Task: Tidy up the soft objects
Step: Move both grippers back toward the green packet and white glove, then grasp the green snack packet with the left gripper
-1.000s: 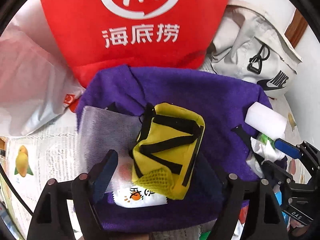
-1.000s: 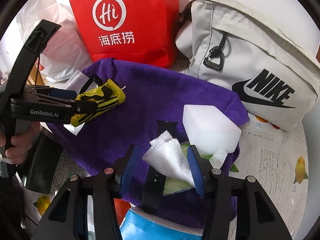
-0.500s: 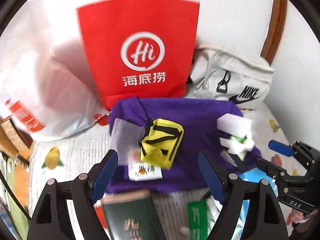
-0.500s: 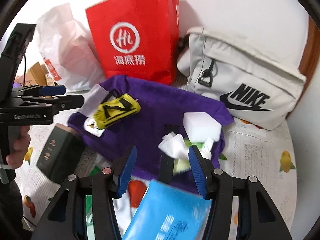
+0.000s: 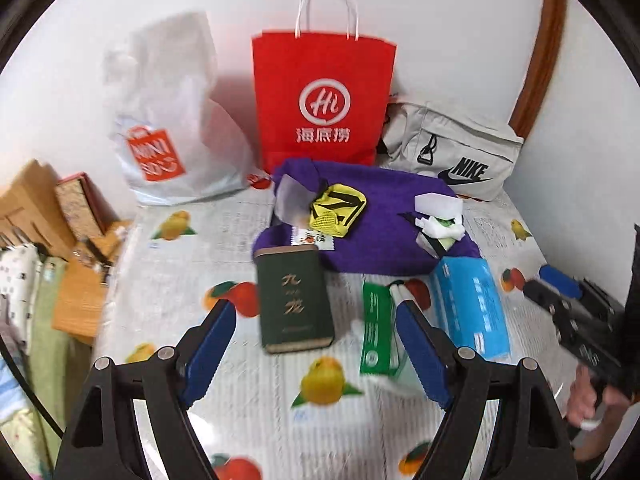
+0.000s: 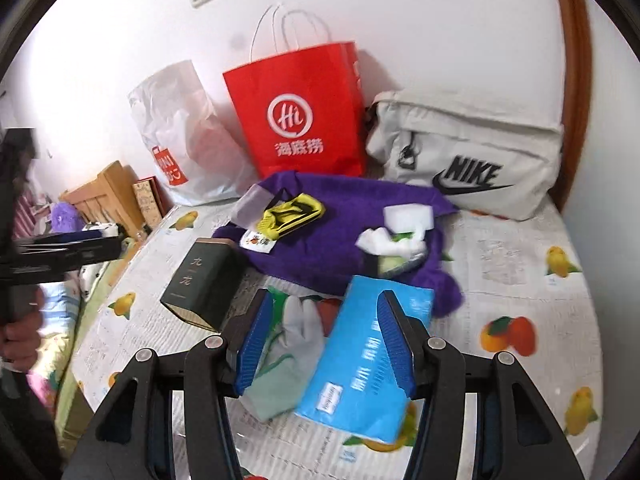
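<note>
A purple towel (image 5: 380, 216) (image 6: 332, 216) lies on the fruit-print table cover. On it rest a yellow pouch with black straps (image 5: 338, 210) (image 6: 290, 216), a white sponge block (image 5: 436, 204) (image 6: 408, 216) and crumpled white tissue (image 5: 436, 228) (image 6: 380, 240). My left gripper (image 5: 314, 320) hangs open above the table in front of the towel, holding nothing. My right gripper (image 6: 325, 308) is open too, over a blue tissue pack (image 6: 368, 356) (image 5: 470, 304), with nothing held.
A dark green tin (image 5: 294, 300) (image 6: 204, 280) and a green pack (image 5: 378, 328) lie near the towel's front edge. Behind it stand a red paper bag (image 5: 324, 100), a white plastic bag (image 5: 168, 120) and a grey Nike bag (image 5: 452, 152). Wooden furniture (image 6: 108, 192) borders the left.
Both grippers have drawn back and up from the purple towel, so the whole table now shows. The yellow pouch and the white tissue stay on the towel.
</note>
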A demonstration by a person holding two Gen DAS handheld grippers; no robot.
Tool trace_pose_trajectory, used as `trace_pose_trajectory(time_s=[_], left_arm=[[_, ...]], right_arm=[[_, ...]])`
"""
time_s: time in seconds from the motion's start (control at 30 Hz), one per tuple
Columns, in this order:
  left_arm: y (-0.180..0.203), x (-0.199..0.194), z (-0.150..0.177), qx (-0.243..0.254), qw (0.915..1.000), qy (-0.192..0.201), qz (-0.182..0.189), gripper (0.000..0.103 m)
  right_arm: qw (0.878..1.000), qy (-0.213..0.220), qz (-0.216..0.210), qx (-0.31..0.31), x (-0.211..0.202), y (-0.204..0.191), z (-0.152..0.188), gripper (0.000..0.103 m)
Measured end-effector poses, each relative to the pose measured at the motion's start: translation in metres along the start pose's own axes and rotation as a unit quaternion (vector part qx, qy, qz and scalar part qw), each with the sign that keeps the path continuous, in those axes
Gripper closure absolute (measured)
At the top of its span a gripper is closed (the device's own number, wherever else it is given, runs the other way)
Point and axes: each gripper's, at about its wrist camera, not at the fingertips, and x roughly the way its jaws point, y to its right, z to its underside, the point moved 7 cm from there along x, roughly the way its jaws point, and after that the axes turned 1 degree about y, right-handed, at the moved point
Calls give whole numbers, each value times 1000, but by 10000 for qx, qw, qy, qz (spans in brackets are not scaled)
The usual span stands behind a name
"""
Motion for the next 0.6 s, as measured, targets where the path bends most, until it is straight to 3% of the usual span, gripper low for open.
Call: trace_pose_trajectory(time_s=[0.2,0.3,0.43,0.6], left_arm=[[8,-41,16,309,9991,279,-117,22],[15,-32,31,281,9994,173,93,22],[27,-5,57,200,9991,-101,361,22],[37,34,82,324,9983,-399,265,22]], right_arm=[[9993,280,250,27,-31,3,5,48],[9991,339,209,112,-44,-2,19,41],[9989,157,440,69,-48,-7,43,41],[9985,-11,544,14,-43,-7,69,41]])
